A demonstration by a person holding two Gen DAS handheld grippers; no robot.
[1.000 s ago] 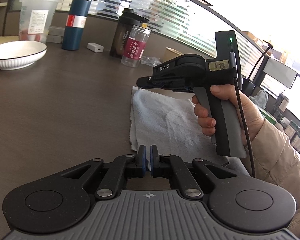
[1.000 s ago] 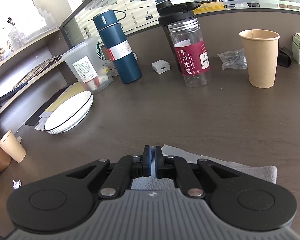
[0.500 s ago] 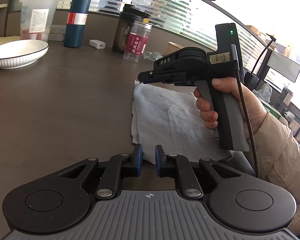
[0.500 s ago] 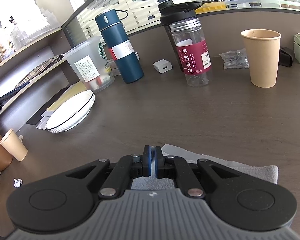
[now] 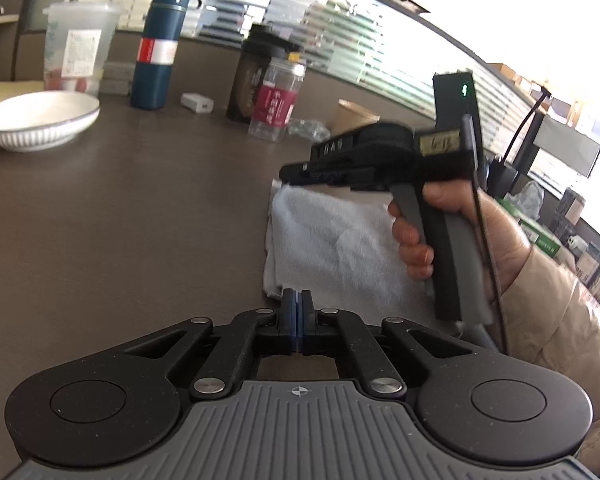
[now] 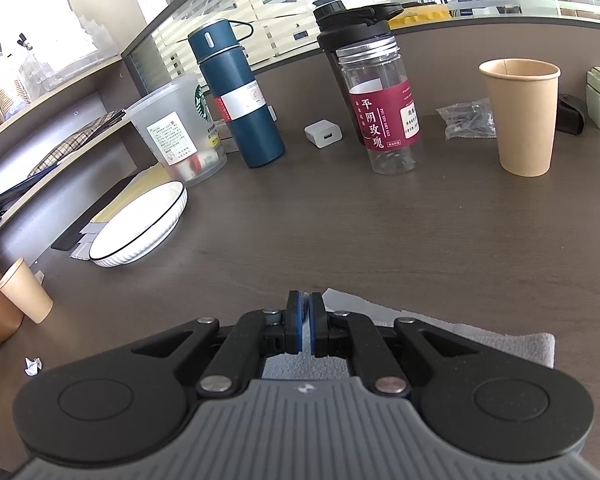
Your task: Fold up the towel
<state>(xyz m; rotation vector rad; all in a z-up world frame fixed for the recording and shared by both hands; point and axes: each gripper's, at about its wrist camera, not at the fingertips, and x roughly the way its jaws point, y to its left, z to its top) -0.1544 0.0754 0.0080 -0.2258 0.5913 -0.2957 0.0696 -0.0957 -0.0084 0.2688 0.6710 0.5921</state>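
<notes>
A pale grey towel [image 5: 332, 240] lies folded on the dark table [image 5: 120, 220], its stacked edges showing on the left side. My left gripper [image 5: 299, 298] is shut at the towel's near left corner; its blue pads meet and no cloth shows between them. A hand [image 5: 460, 216] holds my right gripper [image 5: 284, 172] over the towel's far left corner, where the cloth rises to the tip. In the right wrist view that gripper [image 6: 310, 300] is shut, with a pale strip of towel [image 6: 500, 340] between its pads.
A white bowl [image 6: 140, 232] sits at the left. Along the back stand a clear plastic tub [image 6: 176, 132], a blue flask [image 6: 240, 96], a white charger [image 6: 323, 134], a red-labelled jar [image 6: 384, 108] and a paper cup [image 6: 524, 116].
My left gripper was shut, opened half a second ago and has shut again at the towel's near corner. The right gripper has stayed shut and hardly moved.
</notes>
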